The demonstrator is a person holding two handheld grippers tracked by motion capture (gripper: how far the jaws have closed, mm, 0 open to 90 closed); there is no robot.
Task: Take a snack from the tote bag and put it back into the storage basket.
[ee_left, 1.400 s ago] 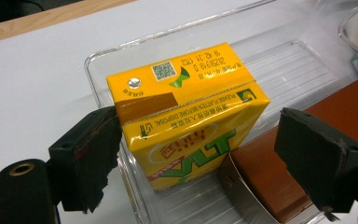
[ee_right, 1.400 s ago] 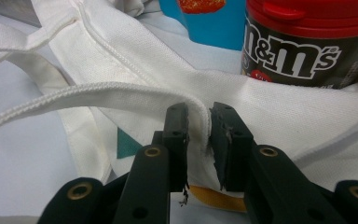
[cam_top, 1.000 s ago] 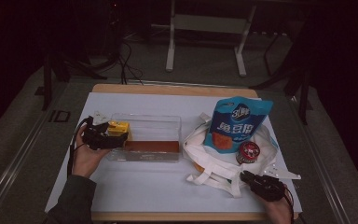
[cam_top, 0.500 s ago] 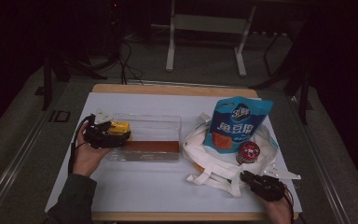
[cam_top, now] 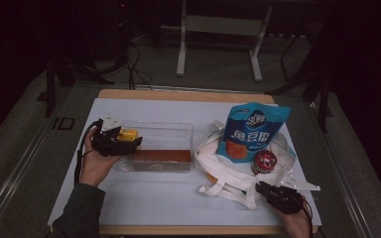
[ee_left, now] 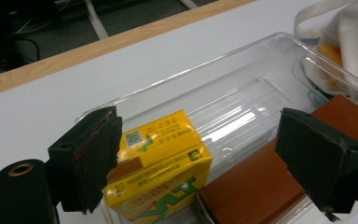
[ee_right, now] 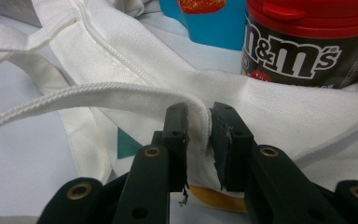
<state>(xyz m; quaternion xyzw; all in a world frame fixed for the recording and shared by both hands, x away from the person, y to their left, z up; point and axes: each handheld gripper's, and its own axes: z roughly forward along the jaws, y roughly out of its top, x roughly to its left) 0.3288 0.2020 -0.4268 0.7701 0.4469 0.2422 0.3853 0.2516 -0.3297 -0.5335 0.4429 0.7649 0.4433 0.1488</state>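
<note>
A: So, how far along is this looking?

B: Judging by the layout, partway. One yellow juice carton [ee_left: 161, 170] and one brown box [ee_left: 270, 184] are lying in the clear bin [cam_top: 178, 130], centre-left; the left gripper [ee_left: 209, 163] is hovering wide open around the carton.

A: And lower right?

B: The right gripper [ee_right: 198, 128] is pinching the white tote bag [ee_right: 135, 60]. One snack pouch [cam_top: 250, 131] and one M&M's jar [ee_right: 307, 42] are resting on it, on the counter [cam_top: 168, 193].

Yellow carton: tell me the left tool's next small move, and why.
Probably lift the left tool straight up and back out of the clear bin. Its jaws stand wide open, the yellow carton lies in the bin beside the brown box, and one jaw still sits close against the carton.
</note>
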